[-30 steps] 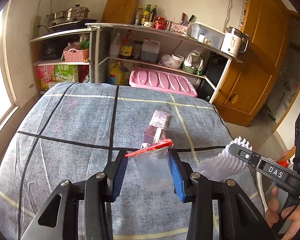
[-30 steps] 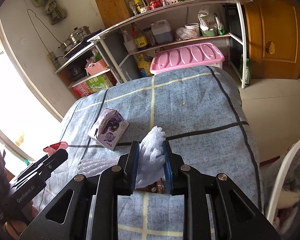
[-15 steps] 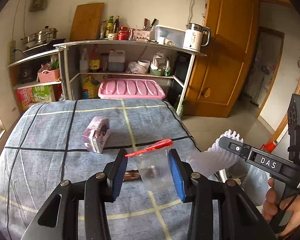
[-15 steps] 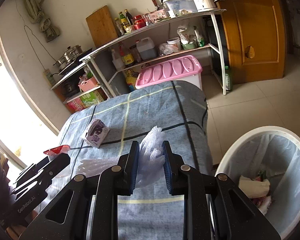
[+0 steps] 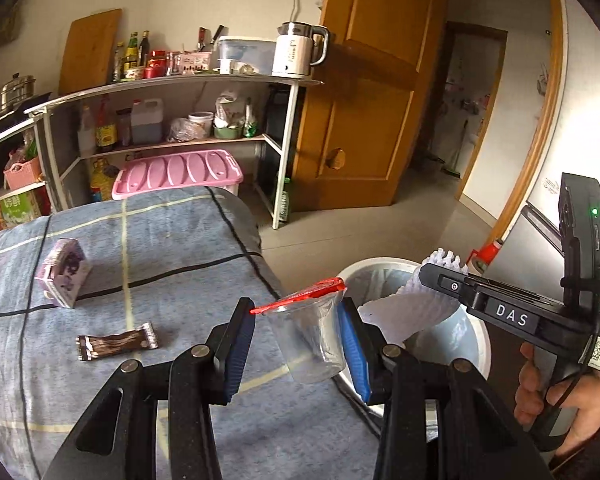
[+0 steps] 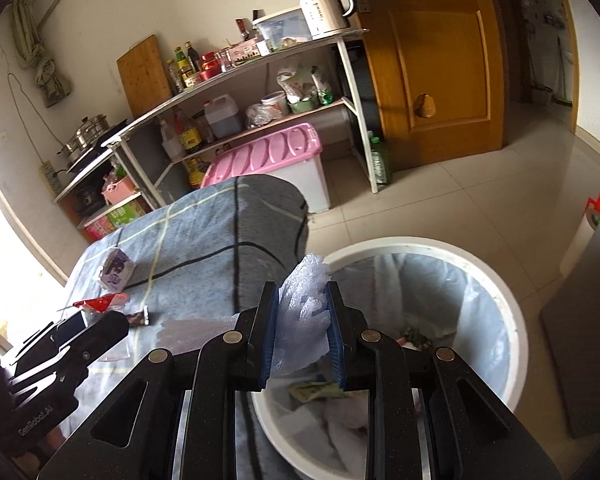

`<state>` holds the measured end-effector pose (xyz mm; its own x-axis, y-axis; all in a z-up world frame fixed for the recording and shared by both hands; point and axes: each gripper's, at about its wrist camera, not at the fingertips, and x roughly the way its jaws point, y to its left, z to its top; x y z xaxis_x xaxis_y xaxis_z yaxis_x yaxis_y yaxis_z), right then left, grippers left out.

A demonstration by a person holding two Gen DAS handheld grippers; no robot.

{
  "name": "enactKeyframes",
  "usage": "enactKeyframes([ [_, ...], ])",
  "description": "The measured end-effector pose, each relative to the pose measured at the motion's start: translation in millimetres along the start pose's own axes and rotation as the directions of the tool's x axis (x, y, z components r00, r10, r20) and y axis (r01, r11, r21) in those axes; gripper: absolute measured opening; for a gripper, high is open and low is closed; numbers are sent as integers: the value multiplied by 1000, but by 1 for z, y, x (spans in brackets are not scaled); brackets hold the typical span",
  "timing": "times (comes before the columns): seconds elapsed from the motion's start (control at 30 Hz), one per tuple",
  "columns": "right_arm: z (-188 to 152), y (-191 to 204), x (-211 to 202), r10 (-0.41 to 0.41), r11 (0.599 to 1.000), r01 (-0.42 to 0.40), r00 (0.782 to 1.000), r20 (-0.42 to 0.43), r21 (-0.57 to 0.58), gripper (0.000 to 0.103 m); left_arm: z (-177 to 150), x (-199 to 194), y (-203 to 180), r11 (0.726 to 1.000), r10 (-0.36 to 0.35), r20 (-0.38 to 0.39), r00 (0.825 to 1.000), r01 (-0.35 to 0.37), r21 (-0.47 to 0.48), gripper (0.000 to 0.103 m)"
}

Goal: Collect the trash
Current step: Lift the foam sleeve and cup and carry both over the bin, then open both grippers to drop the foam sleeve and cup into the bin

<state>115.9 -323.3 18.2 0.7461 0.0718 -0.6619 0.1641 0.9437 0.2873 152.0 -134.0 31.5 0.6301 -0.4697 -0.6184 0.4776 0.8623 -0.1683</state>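
My left gripper (image 5: pixel 296 344) is shut on a clear plastic cup (image 5: pixel 312 340) with a peeled red foil lid, held above the table's right edge beside the bin. My right gripper (image 6: pixel 302 332) is shut on a white foam net sleeve (image 6: pixel 304 312), held over the near rim of the white trash bin (image 6: pixel 512 320). The bin (image 5: pixel 480 344) has a pale liner and holds some rubbish. A purple carton (image 5: pixel 64 272) and a brown snack wrapper (image 5: pixel 116 342) lie on the blue checked cloth (image 5: pixel 172 248).
Behind the table stand metal shelves (image 5: pixel 172 84) with bottles, a kettle (image 5: pixel 296 50) and a pink-lidded box (image 5: pixel 180 172). A wooden door (image 5: pixel 364 120) stands open onto a tiled floor (image 6: pixel 440 208). A person's hand (image 5: pixel 556 396) holds the right gripper's handle.
Both grippers have swung to the right, off the middle of the table toward the bin, each still holding its item. The bin has come fully into view under the right gripper.
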Motion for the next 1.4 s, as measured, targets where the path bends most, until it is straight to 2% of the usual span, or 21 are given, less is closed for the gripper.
enactKeyframes([
  [0.27,-10,-60,0,-115,992,116,992,-42,43,24,-6,39,-53,994,-81,-78,994,87,70,43],
  [0.37,-14,-73,2,-162,986,164,985,-55,35,24,-9,51,-65,992,-89,-107,990,99,84,43],
  [0.7,-27,-94,18,-213,977,214,969,-126,-7,25,-19,73,-85,989,-87,-163,983,105,103,43],
  [0.8,-29,-98,22,-207,978,208,967,-147,-7,31,-20,76,-86,989,-81,-173,982,100,106,43],
  [0.87,-31,-101,23,-199,979,202,968,-155,3,49,-19,76,-86,989,-81,-174,981,101,106,43],
  [0.93,-32,-102,22,-197,980,200,969,-151,8,55,-20,76,-87,989,-86,-175,981,105,105,47],
  [1.03,-33,-102,21,-197,980,200,969,-147,10,55,-20,74,-87,990,-79,-168,983,97,106,57],
  [1.13,-33,-101,20,-200,979,203,969,-143,13,55,-20,71,-83,990,-88,-167,982,104,90,57],
  [1.4,-29,-83,10,-153,988,155,984,-93,17,55,-15,46,-58,996,-53,-115,992,62,69,57],
])
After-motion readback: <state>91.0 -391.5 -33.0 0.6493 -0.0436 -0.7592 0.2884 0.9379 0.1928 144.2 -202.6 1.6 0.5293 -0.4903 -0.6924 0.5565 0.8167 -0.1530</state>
